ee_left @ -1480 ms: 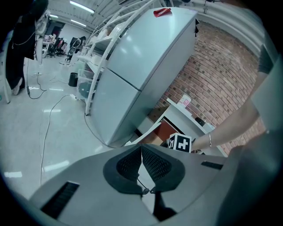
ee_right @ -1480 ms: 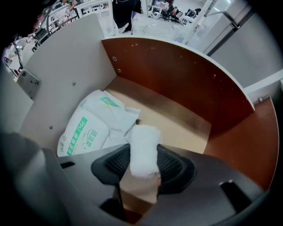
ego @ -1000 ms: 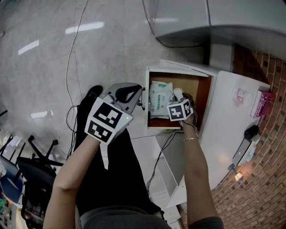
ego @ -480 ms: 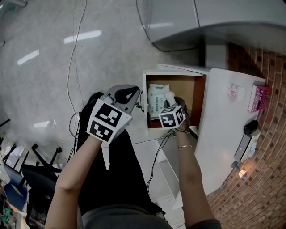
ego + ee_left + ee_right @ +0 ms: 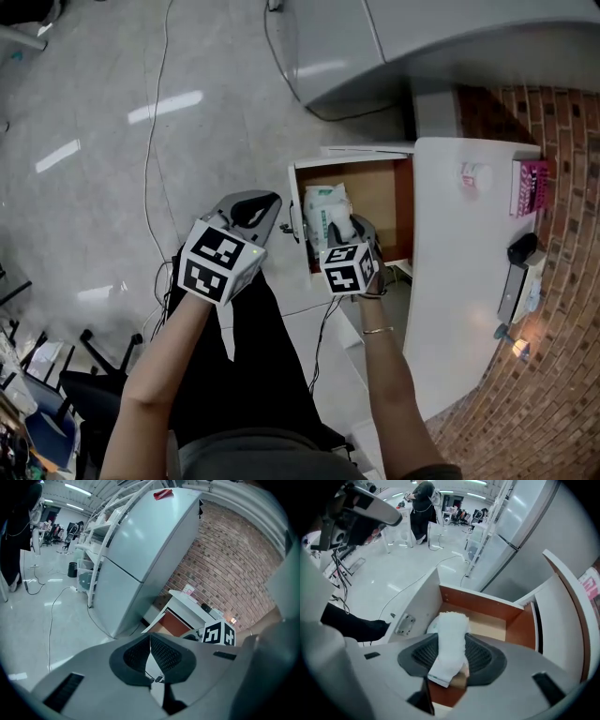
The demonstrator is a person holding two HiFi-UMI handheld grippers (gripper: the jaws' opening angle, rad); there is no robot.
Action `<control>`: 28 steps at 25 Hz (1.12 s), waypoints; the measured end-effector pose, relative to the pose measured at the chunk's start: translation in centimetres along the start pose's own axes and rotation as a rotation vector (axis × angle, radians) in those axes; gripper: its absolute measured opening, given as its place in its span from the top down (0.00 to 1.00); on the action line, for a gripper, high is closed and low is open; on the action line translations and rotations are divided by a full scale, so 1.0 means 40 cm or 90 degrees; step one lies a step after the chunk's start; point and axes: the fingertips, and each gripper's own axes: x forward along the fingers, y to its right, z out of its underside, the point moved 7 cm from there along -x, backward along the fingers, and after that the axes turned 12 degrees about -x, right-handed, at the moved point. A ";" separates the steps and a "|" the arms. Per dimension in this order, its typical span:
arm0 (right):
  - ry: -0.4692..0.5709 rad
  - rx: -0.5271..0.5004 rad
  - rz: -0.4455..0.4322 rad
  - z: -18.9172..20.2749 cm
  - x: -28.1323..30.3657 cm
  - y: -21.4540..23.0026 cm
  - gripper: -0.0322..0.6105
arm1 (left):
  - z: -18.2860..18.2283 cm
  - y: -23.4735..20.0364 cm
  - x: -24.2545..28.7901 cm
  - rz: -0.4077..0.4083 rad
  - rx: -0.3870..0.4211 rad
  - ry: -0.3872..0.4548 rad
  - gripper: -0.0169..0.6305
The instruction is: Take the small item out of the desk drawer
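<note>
Since a second ago the right tongs [image 5: 350,232] have come up and drawn back to the near edge of the open drawer [image 5: 380,178], bringing the white packet [image 5: 341,225] with them; the left tongs [image 5: 263,202] have barely shifted.

Only the right gripper view shows the grip: the right tongs [image 5: 451,656] pinch the white packet [image 5: 450,641] between their ribbed pads, its upper end sticking out above the drawer [image 5: 487,605]. The left gripper view shows the left tongs [image 5: 150,652] pressed together with nothing in them, pointing at a tall grey cabinet [image 5: 140,550] and a brick wall [image 5: 234,550]. The head view alone gives the layout from above.

Two tongs, two packets – one held, and a second packet [image 5: 317,201] lying in the drawer just beside it. One drawer stands open under the white tabletop [image 5: 459,272], which carries a pink box [image 5: 527,186] at its far edge.

Pale glossy floor [image 5: 94,112] with thin cables [image 5: 148,150] trailing over it – the right gripper view shows a large bright room with shelving behind.
</note>
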 end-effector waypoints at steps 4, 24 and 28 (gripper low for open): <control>0.030 0.052 0.002 -0.014 -0.058 -0.015 0.68 | -0.013 0.013 -0.017 0.010 0.009 -0.004 0.94; 0.185 0.275 0.051 -0.117 -0.291 -0.027 0.68 | -0.094 0.077 -0.081 0.043 0.087 -0.008 0.94; 0.213 0.336 0.066 -0.108 -0.335 -0.025 0.68 | -0.110 0.090 -0.098 0.054 0.105 -0.014 0.94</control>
